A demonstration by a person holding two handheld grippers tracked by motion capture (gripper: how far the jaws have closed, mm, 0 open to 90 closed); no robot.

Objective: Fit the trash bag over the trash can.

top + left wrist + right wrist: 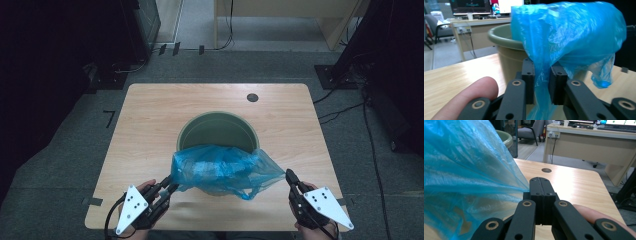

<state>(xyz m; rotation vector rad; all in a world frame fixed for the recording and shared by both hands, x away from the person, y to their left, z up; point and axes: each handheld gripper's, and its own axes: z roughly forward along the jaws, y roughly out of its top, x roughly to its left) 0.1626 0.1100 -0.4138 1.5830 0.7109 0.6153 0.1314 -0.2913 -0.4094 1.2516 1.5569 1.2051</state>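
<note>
High view: blue bag (225, 170) draped over bin (218, 131) near rim; right gripper (289, 175) pinching bag, left gripper (173, 187) spread around bag. Pinch left, stretch evenly over rim.

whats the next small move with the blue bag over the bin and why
Probably close the left gripper fully on the blue bag: plastic hangs between its jaws with gaps showing, while the right gripper already pinches the other corner. Then both can stretch it over the green bin rim.

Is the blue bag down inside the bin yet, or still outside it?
Still outside: the blue bag drapes over the near rim of the green bin, stretched between both grippers; the far part of the bin's mouth is uncovered.
</note>
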